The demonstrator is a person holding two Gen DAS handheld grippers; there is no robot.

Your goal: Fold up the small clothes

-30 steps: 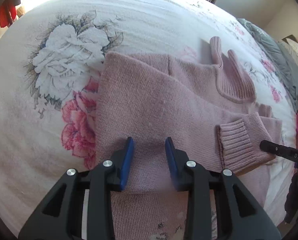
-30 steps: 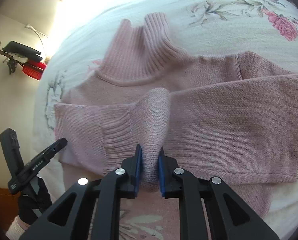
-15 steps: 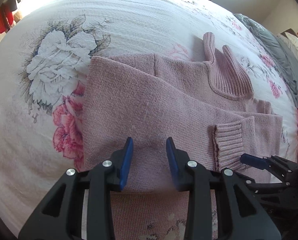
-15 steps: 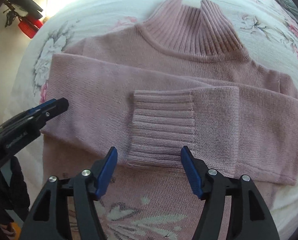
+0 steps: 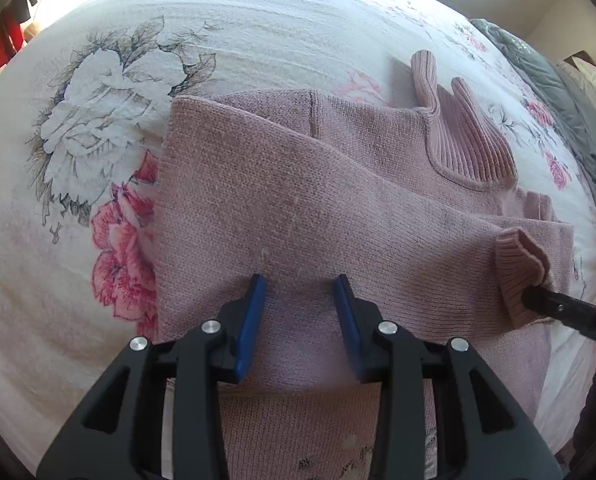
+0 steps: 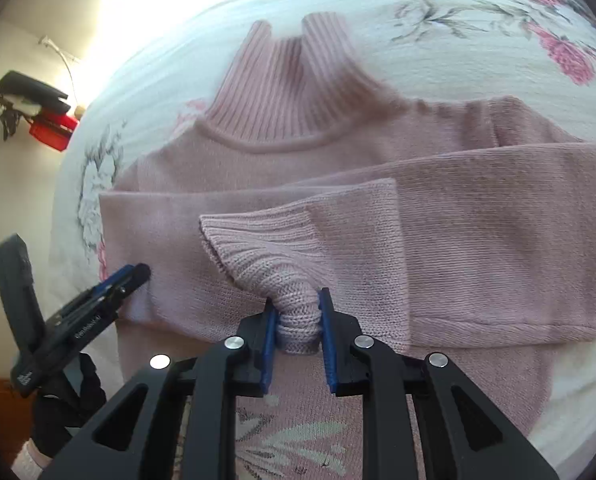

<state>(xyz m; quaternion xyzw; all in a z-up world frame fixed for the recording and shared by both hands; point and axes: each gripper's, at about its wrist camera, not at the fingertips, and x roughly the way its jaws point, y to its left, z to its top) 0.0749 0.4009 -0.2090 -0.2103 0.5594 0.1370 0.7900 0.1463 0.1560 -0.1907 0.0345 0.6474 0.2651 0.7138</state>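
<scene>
Right gripper (image 6: 298,320), spread half a second ago, is now pinching the ribbed cuff (image 6: 270,248) again, lifting it off the pink turtleneck sweater (image 5: 298,208) lying on the floral bedspread (image 5: 98,128); sleeve placement is being redone. Left gripper (image 5: 299,320) is hovering spread over the near sleeve.

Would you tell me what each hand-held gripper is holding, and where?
Right hand-held gripper pinches the pink sweater by its ribbed cuff; left hand-held gripper holds nothing.

A floral bedspread (image 5: 258,32) carries a pink turtleneck sweater (image 5: 298,200) lying flat on it
</scene>
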